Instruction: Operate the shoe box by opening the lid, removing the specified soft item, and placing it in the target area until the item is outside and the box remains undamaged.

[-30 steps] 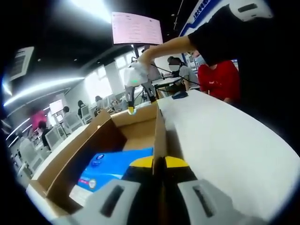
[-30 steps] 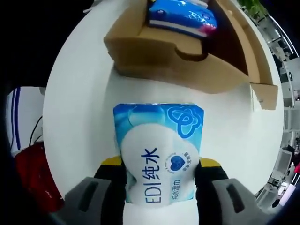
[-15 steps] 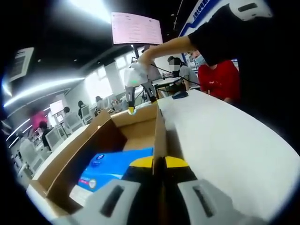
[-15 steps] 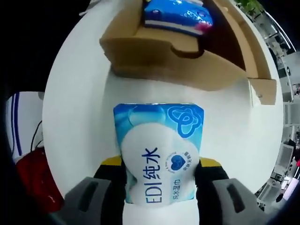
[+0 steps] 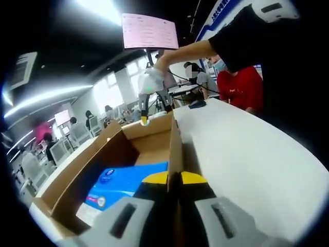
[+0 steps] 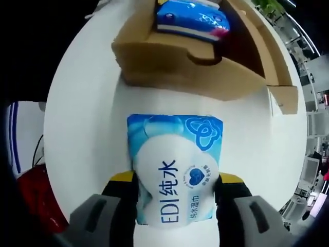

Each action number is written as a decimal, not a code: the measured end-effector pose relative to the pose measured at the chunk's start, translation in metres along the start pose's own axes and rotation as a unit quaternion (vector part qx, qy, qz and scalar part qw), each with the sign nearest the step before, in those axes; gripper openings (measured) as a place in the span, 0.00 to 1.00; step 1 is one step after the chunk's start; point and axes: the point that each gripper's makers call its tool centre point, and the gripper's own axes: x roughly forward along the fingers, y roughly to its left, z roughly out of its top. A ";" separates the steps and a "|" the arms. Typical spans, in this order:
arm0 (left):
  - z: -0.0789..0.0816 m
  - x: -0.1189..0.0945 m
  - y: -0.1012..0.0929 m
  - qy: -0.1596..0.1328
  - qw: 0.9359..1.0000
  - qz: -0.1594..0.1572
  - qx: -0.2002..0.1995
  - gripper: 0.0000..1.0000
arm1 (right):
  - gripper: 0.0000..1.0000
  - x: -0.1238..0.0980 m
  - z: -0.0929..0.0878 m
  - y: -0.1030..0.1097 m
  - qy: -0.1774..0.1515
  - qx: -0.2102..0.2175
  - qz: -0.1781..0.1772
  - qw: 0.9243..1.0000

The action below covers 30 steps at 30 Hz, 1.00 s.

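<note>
The open brown shoe box (image 5: 110, 149) lies on the white table, and a blue pack (image 5: 126, 182) rests inside it. My left gripper (image 5: 175, 177) is shut on the top edge of the box's side wall. Above the box's far end, a hand holds my right gripper (image 5: 145, 103). In the right gripper view, my right gripper (image 6: 176, 178) is shut on a blue and white wet wipes pack (image 6: 175, 170), held over the table on the near side of the box (image 6: 205, 77). The blue pack (image 6: 190, 18) still lies in the box.
The white table (image 5: 247, 154) stretches to the right of the box. A person in a red top (image 5: 241, 87) sits at its far end, beside a dark object (image 5: 198, 104). Desks and other people fill the room behind.
The right gripper view has shifted slightly, with the wipes pack still held. The left gripper has stayed put on the box wall.
</note>
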 end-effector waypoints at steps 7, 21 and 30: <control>0.001 0.000 0.001 0.000 1.000 0.000 0.001 0.06 | 0.59 -0.020 0.003 -0.006 -0.019 0.074 -0.037 0.996; 0.002 0.001 0.002 -0.001 1.000 -0.003 0.001 0.06 | 0.64 -0.085 0.047 -0.033 -0.145 0.167 -0.154 0.963; 0.000 0.001 0.003 -0.004 1.000 -0.004 0.006 0.06 | 0.73 -0.100 0.102 -0.041 -0.251 0.239 -0.166 0.923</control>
